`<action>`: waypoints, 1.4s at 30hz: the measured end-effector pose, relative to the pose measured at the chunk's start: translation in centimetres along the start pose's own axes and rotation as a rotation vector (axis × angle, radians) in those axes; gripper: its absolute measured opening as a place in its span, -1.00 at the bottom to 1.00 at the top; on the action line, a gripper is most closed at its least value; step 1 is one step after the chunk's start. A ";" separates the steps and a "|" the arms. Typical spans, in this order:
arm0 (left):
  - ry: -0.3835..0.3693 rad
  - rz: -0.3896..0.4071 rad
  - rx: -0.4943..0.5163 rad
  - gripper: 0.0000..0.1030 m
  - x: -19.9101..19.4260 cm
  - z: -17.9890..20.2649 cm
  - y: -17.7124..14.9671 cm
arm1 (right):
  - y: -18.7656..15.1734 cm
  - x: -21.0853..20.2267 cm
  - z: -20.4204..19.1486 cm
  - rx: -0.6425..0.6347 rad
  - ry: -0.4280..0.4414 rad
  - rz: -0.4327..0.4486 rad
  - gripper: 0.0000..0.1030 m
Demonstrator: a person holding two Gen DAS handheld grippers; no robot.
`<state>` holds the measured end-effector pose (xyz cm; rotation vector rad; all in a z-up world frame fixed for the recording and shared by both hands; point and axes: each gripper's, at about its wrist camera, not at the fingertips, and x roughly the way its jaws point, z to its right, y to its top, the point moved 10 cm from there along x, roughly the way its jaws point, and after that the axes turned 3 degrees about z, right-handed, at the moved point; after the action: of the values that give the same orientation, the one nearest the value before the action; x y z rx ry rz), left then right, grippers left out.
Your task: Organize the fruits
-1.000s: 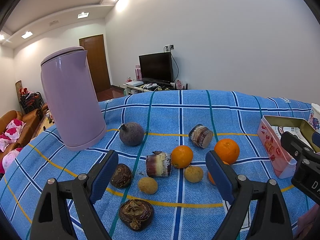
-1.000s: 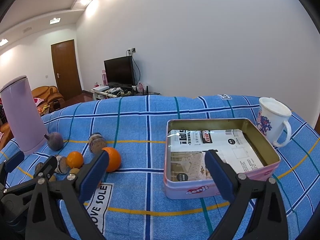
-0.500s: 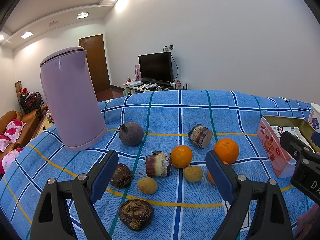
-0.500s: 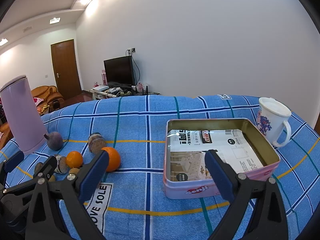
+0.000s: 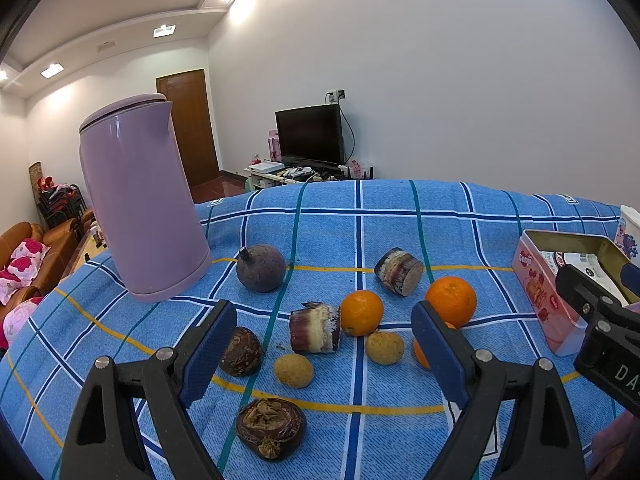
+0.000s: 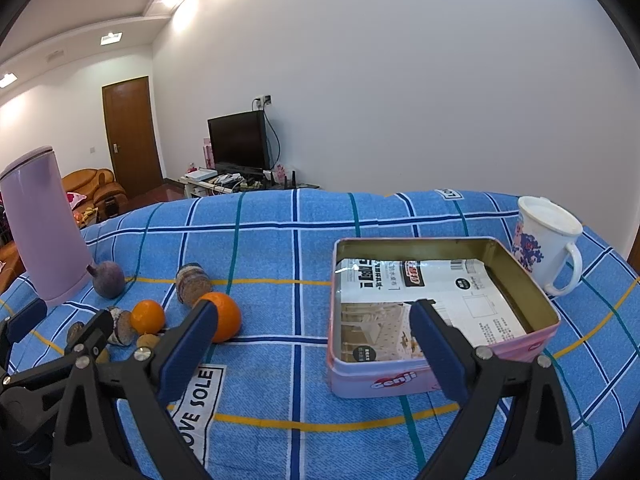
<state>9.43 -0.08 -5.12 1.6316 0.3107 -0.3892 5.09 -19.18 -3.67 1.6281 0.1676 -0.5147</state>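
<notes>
Fruits lie on a blue checked cloth (image 5: pixel 360 208): two oranges (image 5: pixel 361 312) (image 5: pixel 451 300), a third orange (image 5: pixel 420 354) half hidden behind a finger, a purple round fruit (image 5: pixel 261 267), two cut sugarcane pieces (image 5: pixel 314 327) (image 5: pixel 400 271), two small tan fruits (image 5: pixel 293 370) (image 5: pixel 384 347) and two dark brown ones (image 5: pixel 241 351) (image 5: pixel 270 426). My left gripper (image 5: pixel 324 356) is open and empty just above them. My right gripper (image 6: pixel 312 350) is open and empty in front of an open pink tin (image 6: pixel 532 294) lined with printed paper.
A tall lilac kettle (image 5: pixel 140 208) stands at the left, behind the fruits. A white flowered mug (image 6: pixel 546 244) with a lid stands right of the tin. The cloth's far edge drops toward a TV and a door.
</notes>
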 end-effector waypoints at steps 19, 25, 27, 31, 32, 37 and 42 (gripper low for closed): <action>-0.005 -0.044 0.003 0.75 0.1 -1.7 -0.9 | -0.4 0.0 -0.8 -0.049 -0.002 0.000 0.91; -0.006 -0.059 0.015 0.75 -0.5 -2.6 -1.6 | -0.6 0.2 -1.7 -0.067 0.012 -0.006 0.91; -0.004 -0.053 0.016 0.75 -0.9 -3.1 -1.7 | -0.6 0.2 -2.0 -0.071 0.019 -0.007 0.90; -0.005 -0.061 0.011 0.75 -1.4 -4.0 -2.1 | -0.8 0.1 -2.5 -0.083 0.028 -0.007 0.90; -0.007 -0.067 0.009 0.75 -1.4 -4.2 -2.2 | -0.8 0.1 -2.6 -0.085 0.030 -0.008 0.90; -0.019 -0.107 -0.006 0.75 -1.6 -5.7 -3.3 | -1.0 0.3 -3.0 -0.100 0.032 -0.013 0.90; -0.006 -0.125 -0.001 0.74 -2.1 -8.1 -4.2 | -1.2 0.3 -3.8 -0.106 0.068 -0.024 0.86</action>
<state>6.30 8.40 -7.37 1.6142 0.4096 -0.4885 5.74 -15.41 -4.78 1.5428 0.2611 -0.4612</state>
